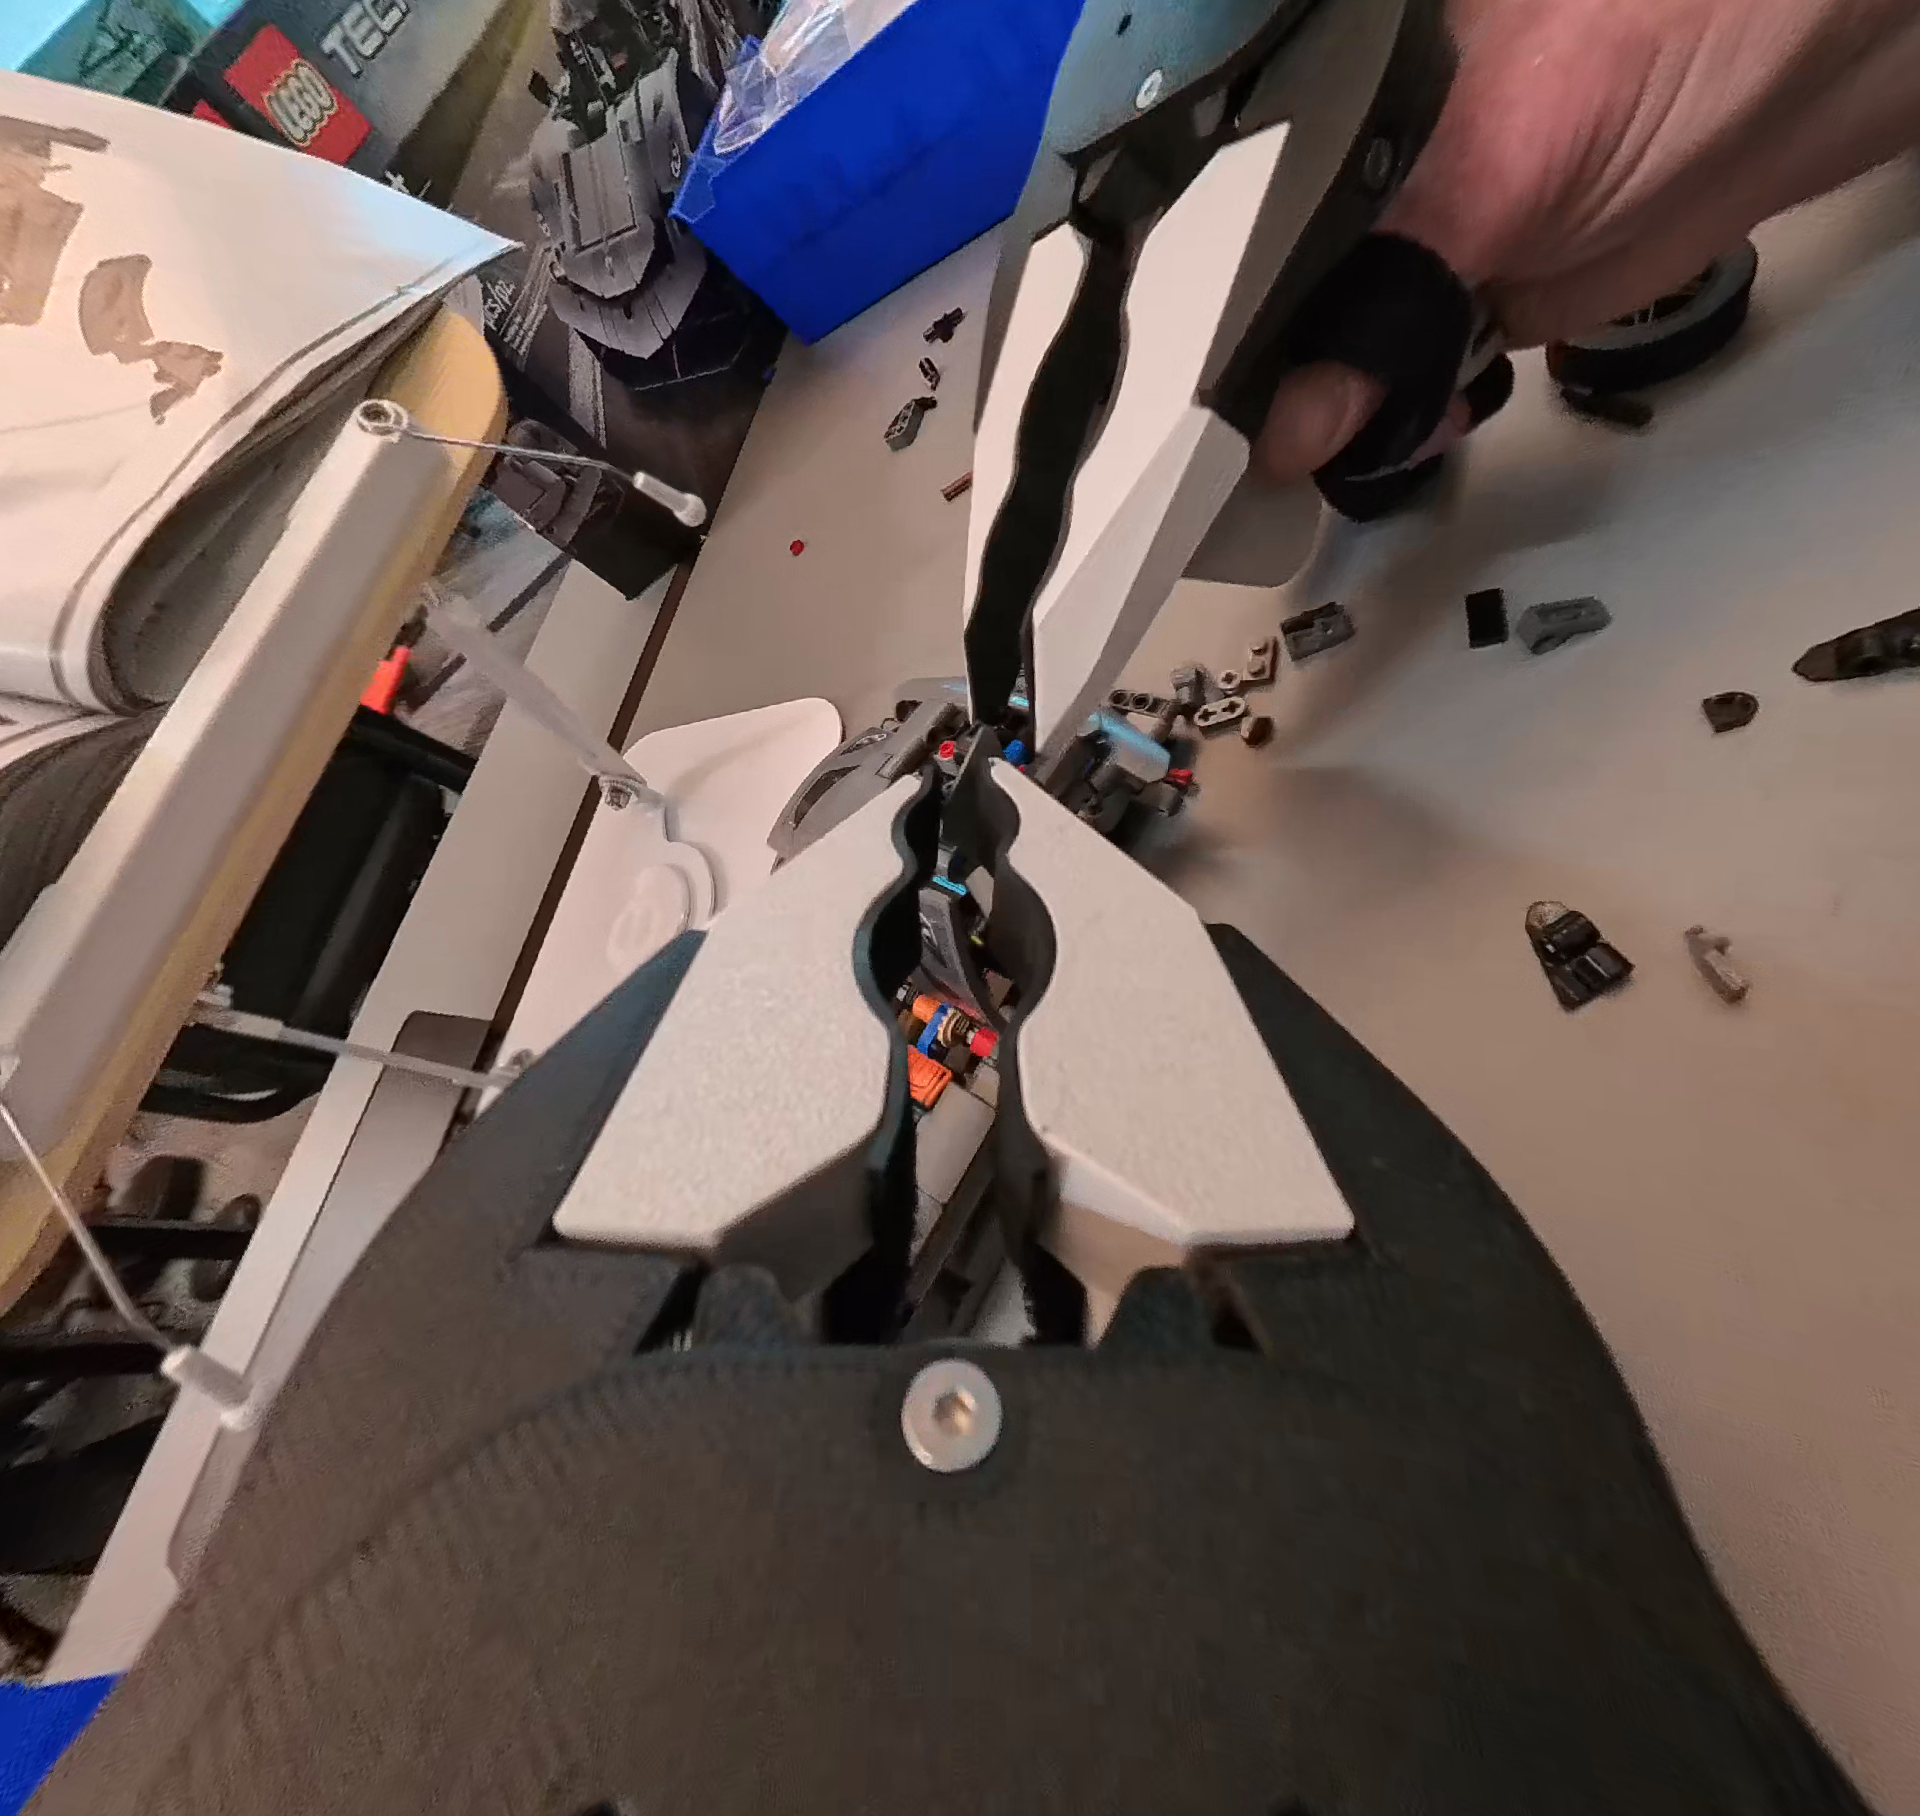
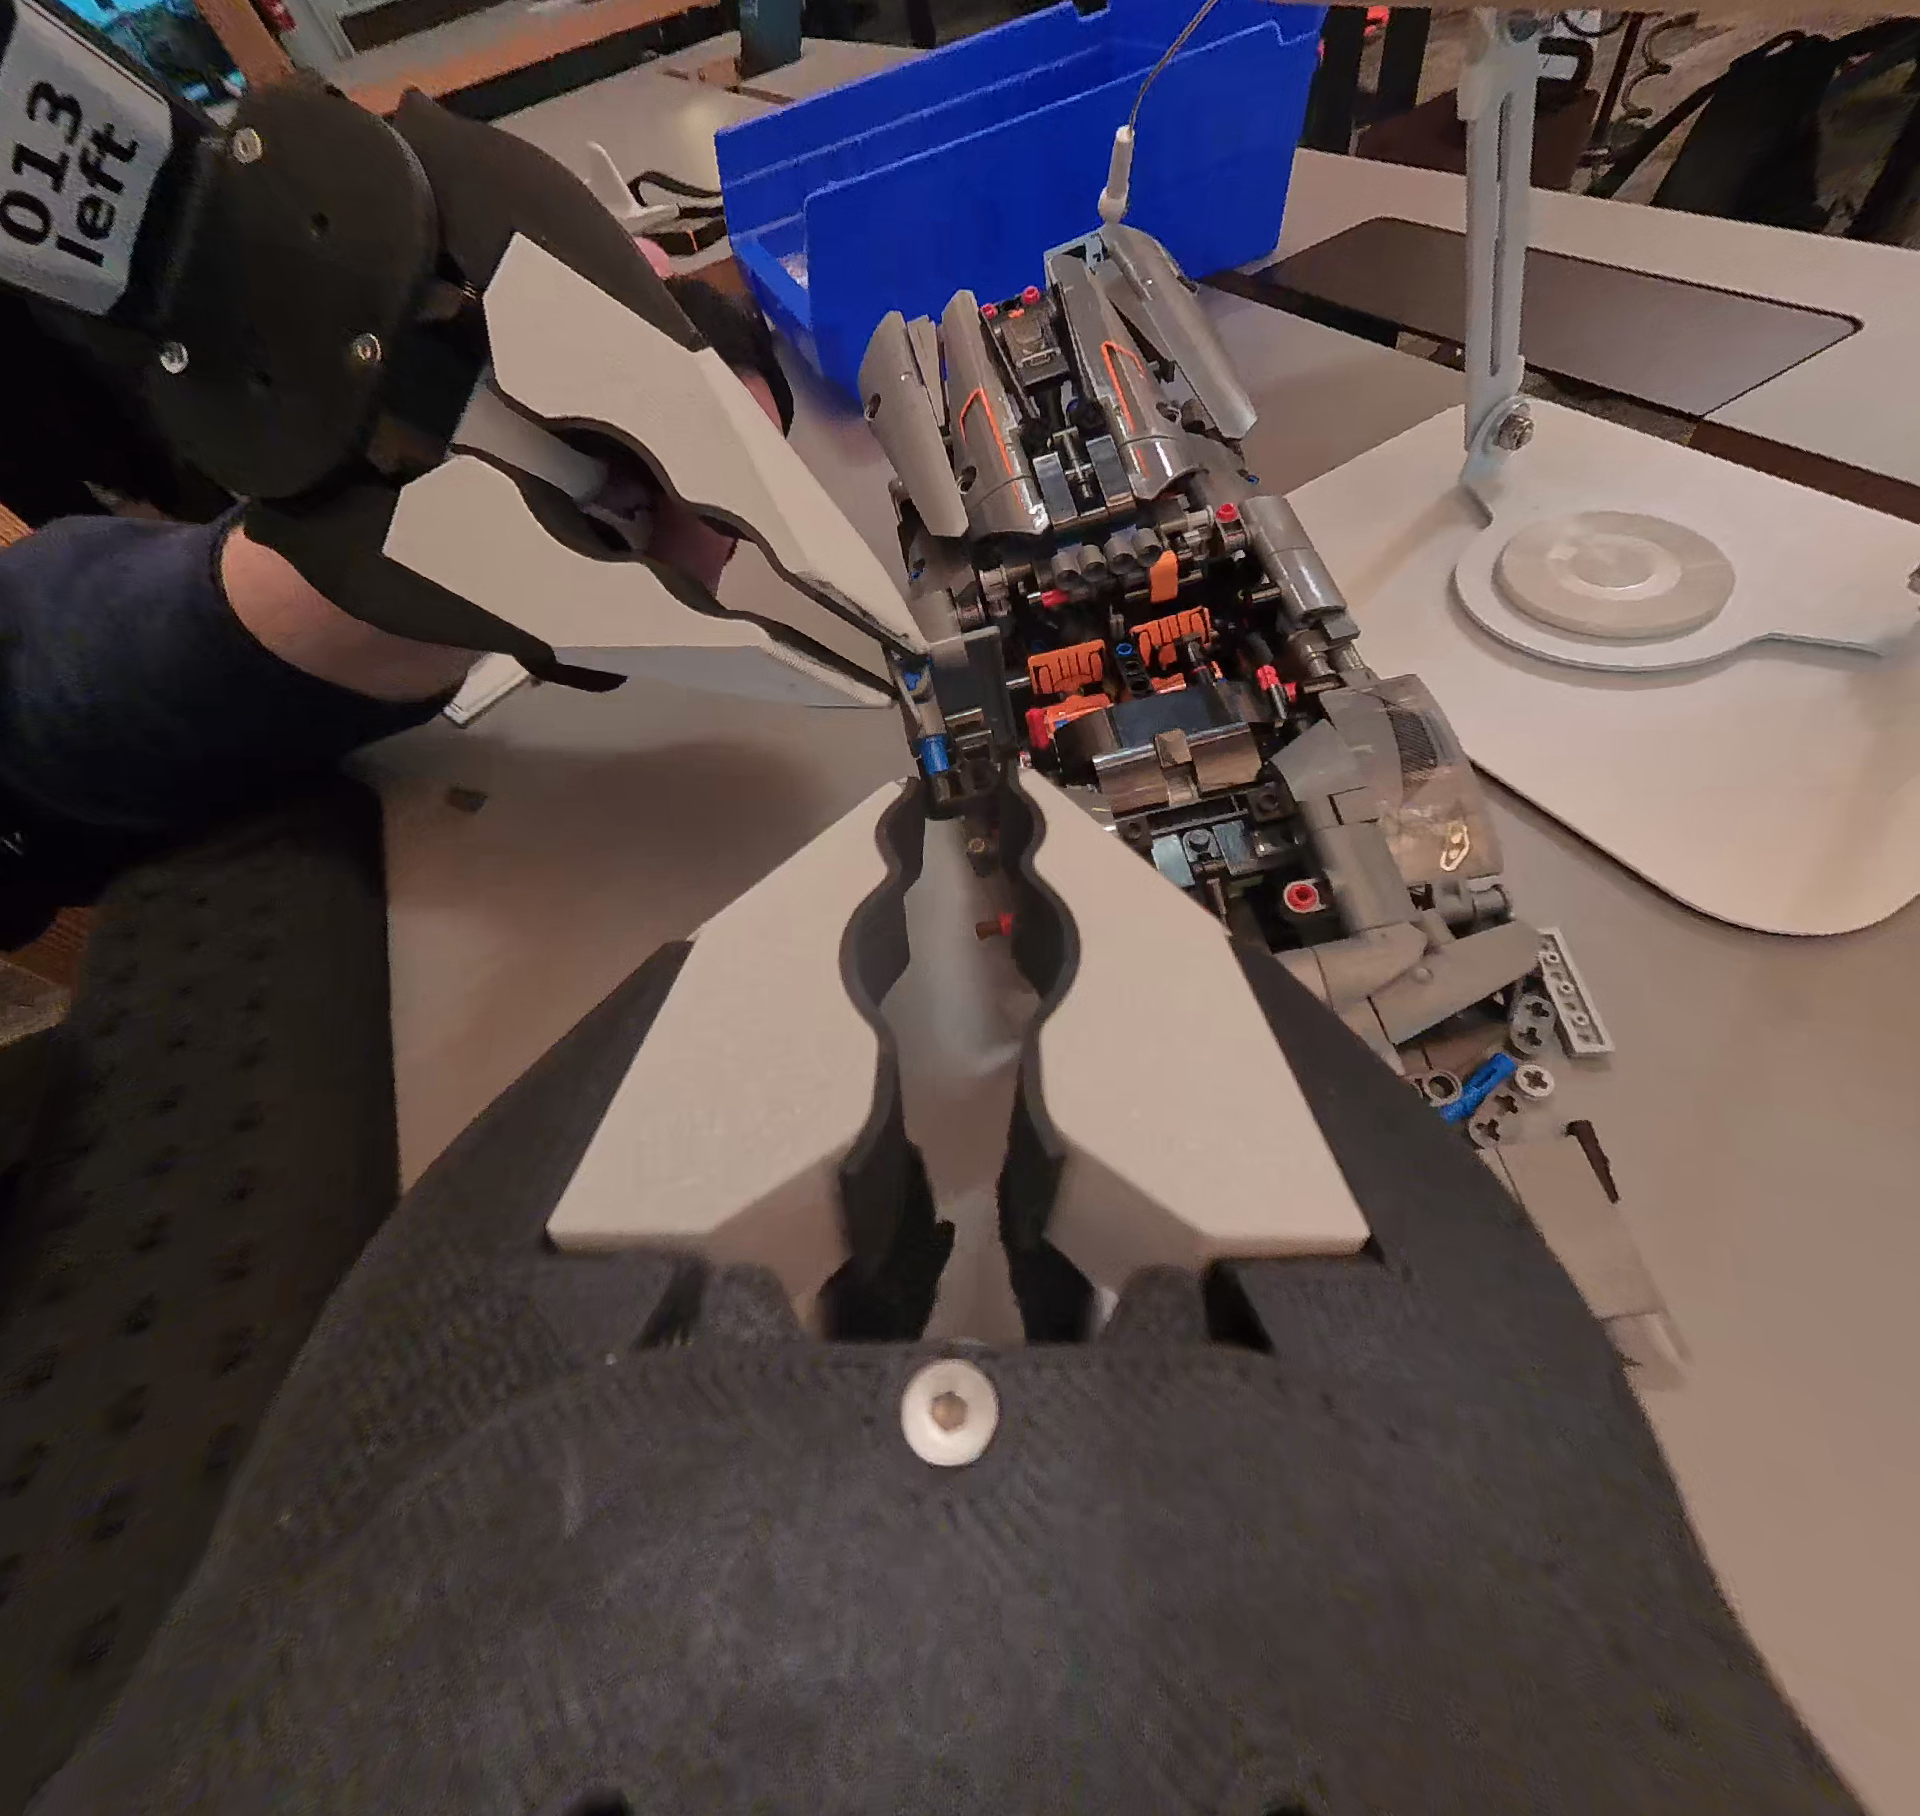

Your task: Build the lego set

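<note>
Left wrist view, left to right: open booklet (image 1: 156, 332), white matte pages, on a pale stand (image 1: 260, 644) with thin wire page-holders, at 9 to 10 o'clock; set box (image 1: 582, 208), glossy dark card with a red square logo and printed lettering, at 11 o'clock; blue bin (image 1: 862, 177), smooth moulded plastic, at 12 o'clock; left gripper (image 1: 961, 779) at centre, flat white angular fingers (image 1: 800, 1018) with wavy black inner pads on a ribbed black body, tips nipped onto a small black piece (image 1: 971, 800) at the model's edge; right gripper (image 1: 987, 706) coming down from 1 o'clock, held by a hand (image 1: 1621, 104), its tips pressed close on the same spot; loose parts (image 1: 1226, 701), small grey and black, scattered at 2 to 3 o'clock on the smooth beige table (image 1: 1558, 1247); rubber wheel (image 1: 1662, 312) at 2 o'clock.

Right wrist view, left to right: left gripper (image 2: 899, 670) at 10 o'clock, bearing a white label with black writing; right gripper (image 2: 971, 795) at centre, tips narrowed beside a dark upright bracket (image 2: 966, 696) with a blue pin, whether gripping it cannot be told; model (image 2: 1143, 623), long grey-panelled car body with orange accents and exposed black beams, at 12 to 2 o'clock; stand base (image 2: 1621, 623), white, round-disced, at 3 o'clock.
</note>
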